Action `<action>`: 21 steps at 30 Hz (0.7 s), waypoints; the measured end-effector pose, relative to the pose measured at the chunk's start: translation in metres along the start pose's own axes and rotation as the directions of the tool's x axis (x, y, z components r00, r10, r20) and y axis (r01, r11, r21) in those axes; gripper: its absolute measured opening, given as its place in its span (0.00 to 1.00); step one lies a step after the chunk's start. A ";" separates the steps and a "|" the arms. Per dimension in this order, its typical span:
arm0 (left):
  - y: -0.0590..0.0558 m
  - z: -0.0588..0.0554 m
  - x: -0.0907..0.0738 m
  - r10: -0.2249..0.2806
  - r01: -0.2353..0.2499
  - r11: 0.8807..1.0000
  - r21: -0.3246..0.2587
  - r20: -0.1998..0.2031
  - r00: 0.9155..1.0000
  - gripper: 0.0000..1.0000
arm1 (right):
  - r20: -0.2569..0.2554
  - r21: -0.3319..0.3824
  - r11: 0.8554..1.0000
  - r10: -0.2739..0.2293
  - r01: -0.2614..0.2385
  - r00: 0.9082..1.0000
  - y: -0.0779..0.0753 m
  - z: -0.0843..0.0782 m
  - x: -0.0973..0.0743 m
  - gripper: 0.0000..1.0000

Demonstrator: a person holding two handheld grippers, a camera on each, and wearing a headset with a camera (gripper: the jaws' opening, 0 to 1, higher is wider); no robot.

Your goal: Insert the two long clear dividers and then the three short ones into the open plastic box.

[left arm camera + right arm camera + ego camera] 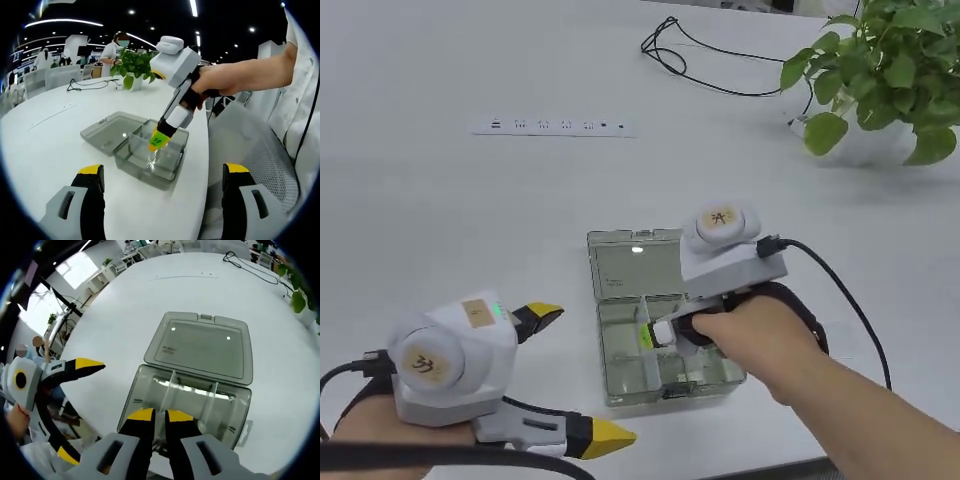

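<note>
White glossy table (440, 220): left claw (580, 373) apart; right claw (160, 415) pinched together inside clear rectangular box (635, 270).

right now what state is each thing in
box: open
lid: laid flat back
dividers: some stand upright in the box
right gripper: shut, tips down in the box; cannot tell if it pinches a clear piece
left gripper: open, empty, off to the box's left

Box (620, 360) on table (440, 230), power strip (552, 126) behind it, plant (880, 70) back right, dividers (170, 387) in box
</note>
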State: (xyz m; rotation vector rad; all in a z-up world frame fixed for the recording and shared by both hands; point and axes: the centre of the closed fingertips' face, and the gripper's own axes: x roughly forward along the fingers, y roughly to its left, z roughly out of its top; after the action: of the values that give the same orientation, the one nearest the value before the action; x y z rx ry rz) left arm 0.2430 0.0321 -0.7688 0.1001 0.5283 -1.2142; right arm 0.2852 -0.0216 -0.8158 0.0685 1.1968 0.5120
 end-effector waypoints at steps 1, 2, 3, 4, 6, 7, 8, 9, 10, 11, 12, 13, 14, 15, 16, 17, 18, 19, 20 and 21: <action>0.000 -0.001 0.000 0.001 -0.001 1.000 -0.003 -0.002 1.000 1.00 | 0.002 -0.005 1.000 0.005 -0.005 1.000 0.000 -0.001 0.001 0.09; 0.000 -0.001 0.000 0.002 -0.002 1.000 -0.004 -0.005 1.000 1.00 | 0.003 -0.004 1.000 0.007 -0.007 1.000 0.000 -0.001 0.001 0.09; 0.001 -0.002 0.000 0.003 -0.003 1.000 -0.004 -0.007 1.000 1.00 | 0.006 0.001 1.000 0.012 -0.012 1.000 0.000 -0.001 0.002 0.10; 0.001 -0.002 0.000 0.004 -0.004 1.000 -0.005 -0.006 1.000 1.00 | 0.008 0.005 1.000 0.017 -0.017 1.000 -0.001 -0.001 0.003 0.10; 0.001 -0.002 0.000 0.007 -0.008 1.000 -0.008 -0.008 1.000 1.00 | 0.007 0.006 1.000 0.022 -0.022 1.000 -0.002 -0.003 0.005 0.10; 0.002 -0.002 0.000 0.009 -0.009 1.000 -0.007 -0.009 1.000 1.00 | 0.008 0.006 1.000 0.024 -0.024 1.000 -0.002 -0.003 0.006 0.10; 0.002 -0.002 -0.001 0.011 -0.011 1.000 -0.008 -0.010 1.000 1.00 | 0.008 0.016 0.999 0.033 -0.033 0.999 -0.001 -0.004 0.006 0.10; 0.002 -0.002 -0.001 0.012 -0.012 1.000 -0.009 -0.010 1.000 1.00 | 0.013 0.023 0.999 0.037 -0.037 0.999 -0.001 -0.003 0.006 0.10; 0.002 -0.002 -0.001 0.015 -0.015 1.000 -0.010 -0.010 1.000 1.00 | 0.013 0.017 0.999 0.038 -0.038 0.999 -0.001 -0.003 0.006 0.10; 0.003 -0.002 -0.001 0.016 -0.017 1.000 -0.012 -0.011 1.000 1.00 | 0.014 0.014 0.999 0.040 -0.040 0.999 -0.001 -0.003 0.007 0.10; 0.003 -0.002 -0.001 0.018 -0.018 1.000 -0.011 -0.011 1.000 1.00 | 0.017 0.012 0.999 0.045 -0.045 0.999 -0.001 -0.003 0.007 0.10; 0.003 -0.001 -0.001 0.019 -0.020 1.000 -0.011 -0.012 1.000 1.00 | 0.020 0.013 0.999 0.049 -0.050 0.999 -0.001 -0.003 0.007 0.11; 0.003 -0.001 -0.001 0.022 -0.022 1.000 -0.011 -0.012 1.000 1.00 | 0.022 0.016 0.998 0.054 -0.054 0.998 -0.001 -0.003 0.007 0.11; 0.003 0.000 -0.001 0.024 -0.024 1.000 -0.013 -0.010 1.000 1.00 | 0.025 0.016 0.998 0.057 -0.058 0.998 -0.001 -0.003 0.007 0.11; 0.003 0.000 -0.002 0.028 -0.028 0.999 -0.018 -0.011 1.000 1.00 | 0.029 0.014 0.998 0.062 -0.063 0.998 -0.001 -0.003 0.007 0.11; 0.003 0.001 -0.002 0.031 -0.031 0.999 -0.018 -0.010 0.999 1.00 | 0.033 0.018 0.997 0.069 -0.070 0.997 -0.001 -0.003 0.006 0.11; 0.003 0.002 -0.002 0.035 -0.035 0.999 -0.018 -0.009 0.999 1.00 | 0.038 0.022 0.997 0.078 -0.079 0.996 0.000 -0.003 0.005 0.11; 0.003 0.003 -0.002 0.038 -0.038 0.999 -0.019 -0.008 0.999 1.00 | 0.042 0.024 0.996 0.083 -0.084 0.996 0.000 -0.003 0.004 0.11; 0.003 0.004 -0.002 0.041 -0.041 0.999 -0.020 -0.007 0.999 1.00 | 0.046 0.026 0.996 0.088 -0.089 0.995 -0.001 -0.002 0.004 0.11; 0.003 0.005 -0.003 0.045 -0.045 0.999 -0.022 -0.006 0.999 1.00 | 0.051 0.030 0.995 0.098 -0.099 0.994 0.000 -0.001 0.002 0.11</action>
State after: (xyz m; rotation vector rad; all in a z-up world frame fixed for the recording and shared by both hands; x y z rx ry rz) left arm 0.2463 0.0340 -0.7640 0.0967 0.5412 -1.1640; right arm 0.2845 -0.0210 -0.8183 0.1674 1.1572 0.5744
